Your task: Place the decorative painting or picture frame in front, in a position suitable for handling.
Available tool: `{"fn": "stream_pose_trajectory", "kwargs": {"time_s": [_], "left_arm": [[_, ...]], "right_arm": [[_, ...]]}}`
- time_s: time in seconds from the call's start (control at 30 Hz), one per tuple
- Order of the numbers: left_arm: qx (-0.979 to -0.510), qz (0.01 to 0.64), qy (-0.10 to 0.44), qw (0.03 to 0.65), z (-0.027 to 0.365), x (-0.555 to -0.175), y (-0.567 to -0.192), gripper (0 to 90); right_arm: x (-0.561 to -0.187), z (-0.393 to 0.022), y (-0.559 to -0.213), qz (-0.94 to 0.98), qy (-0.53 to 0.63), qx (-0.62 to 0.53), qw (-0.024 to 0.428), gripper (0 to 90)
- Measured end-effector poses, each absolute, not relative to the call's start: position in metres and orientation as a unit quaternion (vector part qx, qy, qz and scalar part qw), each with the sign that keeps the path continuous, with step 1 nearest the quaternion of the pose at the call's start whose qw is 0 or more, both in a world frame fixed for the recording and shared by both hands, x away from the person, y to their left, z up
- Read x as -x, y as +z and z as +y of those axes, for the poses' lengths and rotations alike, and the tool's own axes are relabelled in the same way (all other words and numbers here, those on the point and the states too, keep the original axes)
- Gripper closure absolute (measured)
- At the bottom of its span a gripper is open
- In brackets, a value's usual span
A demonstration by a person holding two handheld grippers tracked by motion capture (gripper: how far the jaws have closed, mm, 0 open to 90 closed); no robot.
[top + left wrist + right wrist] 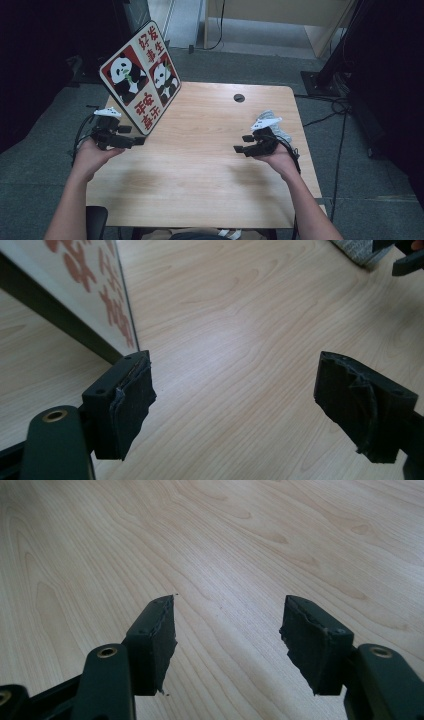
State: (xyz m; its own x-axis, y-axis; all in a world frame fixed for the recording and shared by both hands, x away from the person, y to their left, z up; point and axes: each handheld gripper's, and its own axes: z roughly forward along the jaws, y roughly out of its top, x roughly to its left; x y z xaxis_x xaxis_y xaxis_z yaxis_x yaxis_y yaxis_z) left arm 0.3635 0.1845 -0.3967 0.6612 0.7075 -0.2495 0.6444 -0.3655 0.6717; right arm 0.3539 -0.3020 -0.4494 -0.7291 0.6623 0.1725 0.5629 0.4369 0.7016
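A white board (pixel 141 77) printed with two pandas and red characters stands tilted at the table's left edge; what props it is hidden. My left gripper (pixel 132 136) is open beside the board's lower corner. In the left gripper view the board (pixel 95 290) lies just outside the left jaw, and nothing is between the jaws of the left gripper (pixel 234 365). My right gripper (pixel 242 143) is open above the right side of the table. In its own view the right gripper (pixel 230 605) has bare wood between its jaws.
The light wooden table (pixel 200 165) has a round cable hole (pixel 239 98) near its far edge. A grey cloth (pixel 285 135) lies behind the right hand, with the cloth (pixel 357 250) also at the top right of the left gripper view. Dark stands and cables (pixel 330 107) sit on the floor at right.
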Motion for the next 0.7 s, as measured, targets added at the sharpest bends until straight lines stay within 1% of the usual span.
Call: {"fn": "stream_pose_trajectory", "kwargs": {"time_s": [0.3, 0.7], "left_arm": [[-0.813, 0.428, 0.057, 0.391, 0.202, -0.367, -0.381, 15.9], [-0.81, 0.438, 0.064, 0.384, 0.217, -0.385, -0.361, 15.9]], "right_arm": [[-0.354, -0.301, -0.45, 0.847, 0.387, -0.36, 0.061, 38.8], [-0.353, -0.3, -0.451, 0.848, 0.386, -0.359, 0.055, 38.7]]}}
